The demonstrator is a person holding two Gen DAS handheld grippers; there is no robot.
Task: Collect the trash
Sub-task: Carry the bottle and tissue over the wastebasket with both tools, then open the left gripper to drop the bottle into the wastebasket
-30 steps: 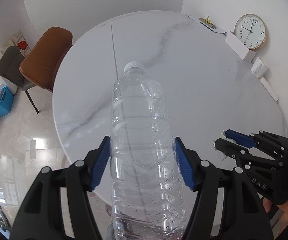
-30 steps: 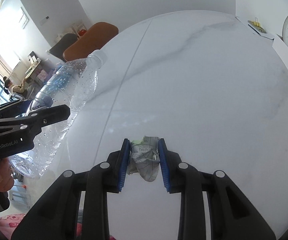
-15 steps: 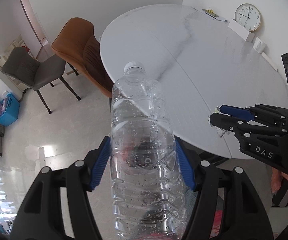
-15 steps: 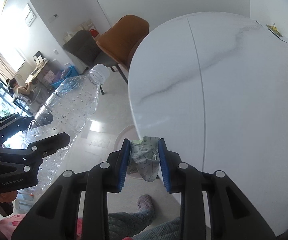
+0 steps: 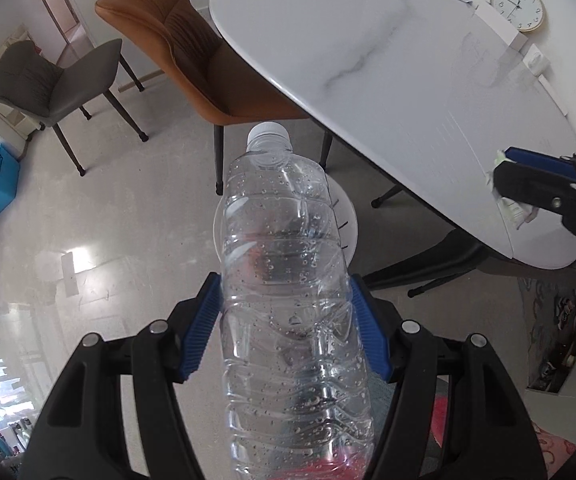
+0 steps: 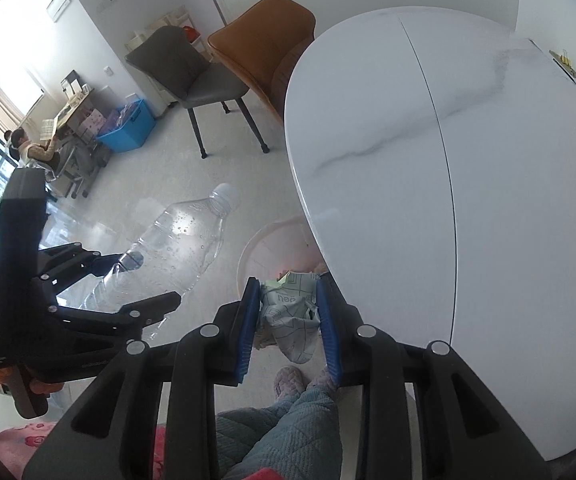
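My left gripper (image 5: 286,324) is shut on a clear empty plastic bottle (image 5: 288,280) with a white cap, held out over the floor. The bottle also shows at the left of the right wrist view (image 6: 168,252). My right gripper (image 6: 289,320) is shut on a crumpled printed paper wrapper (image 6: 289,316), beside the table's near edge. The right gripper and wrapper (image 5: 515,208) show at the right of the left wrist view. A pale round bin (image 6: 272,248) stands on the floor below both grippers, partly under the table; the bottle hides most of the bin (image 5: 347,216) in the left wrist view.
A white marble oval table (image 6: 467,160) fills the right side. An orange chair (image 5: 192,44) and a grey chair (image 5: 48,76) stand on the floor beyond. A blue bin (image 6: 128,128) and a seated person (image 6: 28,148) are far left. My slippered feet (image 6: 288,384) are below.
Both grippers have moved back and left off the table top, out over the floor and the bin, still holding the bottle and the wrapper.
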